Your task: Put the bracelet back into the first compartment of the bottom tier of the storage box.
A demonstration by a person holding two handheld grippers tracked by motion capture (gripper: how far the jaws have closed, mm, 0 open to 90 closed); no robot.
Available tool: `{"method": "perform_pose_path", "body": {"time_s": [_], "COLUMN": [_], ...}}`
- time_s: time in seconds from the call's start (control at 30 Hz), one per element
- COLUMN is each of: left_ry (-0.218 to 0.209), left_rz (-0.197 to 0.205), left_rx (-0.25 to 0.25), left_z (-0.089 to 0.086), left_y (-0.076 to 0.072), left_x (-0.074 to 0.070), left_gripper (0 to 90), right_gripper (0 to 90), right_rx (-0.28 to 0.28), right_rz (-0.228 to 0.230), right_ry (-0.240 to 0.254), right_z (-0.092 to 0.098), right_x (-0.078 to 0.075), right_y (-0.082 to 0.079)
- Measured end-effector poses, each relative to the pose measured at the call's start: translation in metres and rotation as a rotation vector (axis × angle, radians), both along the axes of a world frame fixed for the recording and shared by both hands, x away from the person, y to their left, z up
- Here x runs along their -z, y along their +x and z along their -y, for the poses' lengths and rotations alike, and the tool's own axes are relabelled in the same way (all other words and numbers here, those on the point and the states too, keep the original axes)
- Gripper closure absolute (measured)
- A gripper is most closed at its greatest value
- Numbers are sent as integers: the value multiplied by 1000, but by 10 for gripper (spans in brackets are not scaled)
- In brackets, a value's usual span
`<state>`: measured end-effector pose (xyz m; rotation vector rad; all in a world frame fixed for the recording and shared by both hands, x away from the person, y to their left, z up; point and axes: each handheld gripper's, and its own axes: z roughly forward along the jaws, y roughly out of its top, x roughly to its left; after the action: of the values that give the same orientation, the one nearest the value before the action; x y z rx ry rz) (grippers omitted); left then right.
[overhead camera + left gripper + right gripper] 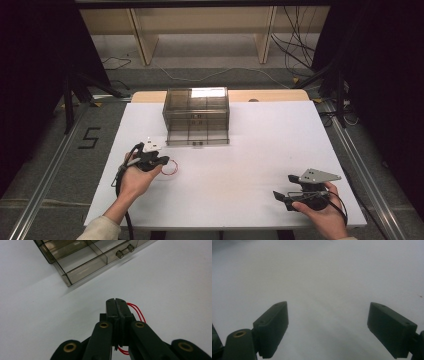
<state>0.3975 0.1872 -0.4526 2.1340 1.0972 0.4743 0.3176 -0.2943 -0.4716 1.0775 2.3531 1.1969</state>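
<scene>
Tongs: two. Left tongs (pixel 117 301) clamped on one red rubber band (pixel 136 311), loop bulging at their right. One smoky drawer box (pixel 196 115) beyond; its knobs clear in left gripper view. Right tongs (pixel 328 327) wide, over bare table (pixel 240 170).

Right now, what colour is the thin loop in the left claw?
Red; the thin wire loop shows best in the left gripper view.

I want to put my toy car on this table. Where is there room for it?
Lots of room. The widest bare patch of the white table lies between the left gripper and the right gripper. The back right, beside the clear drawer box, is bare too. It's tighter at the left, where the left gripper pinches a red rubber band near the box.
</scene>
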Motion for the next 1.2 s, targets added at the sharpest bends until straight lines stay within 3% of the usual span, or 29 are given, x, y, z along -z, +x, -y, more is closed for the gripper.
{"method": "perform_pose_path", "body": {"time_s": [1.2], "left_ry": [2], "left_rz": [20], "left_rx": [-7], "left_z": [6], "left_y": [21], "left_x": [-11], "left_gripper": [897], "right_gripper": [179], "right_rx": [7], "right_rz": [-6], "right_ry": [-6], "right_z": [1], "right_x": [0], "right_y": [0]}}
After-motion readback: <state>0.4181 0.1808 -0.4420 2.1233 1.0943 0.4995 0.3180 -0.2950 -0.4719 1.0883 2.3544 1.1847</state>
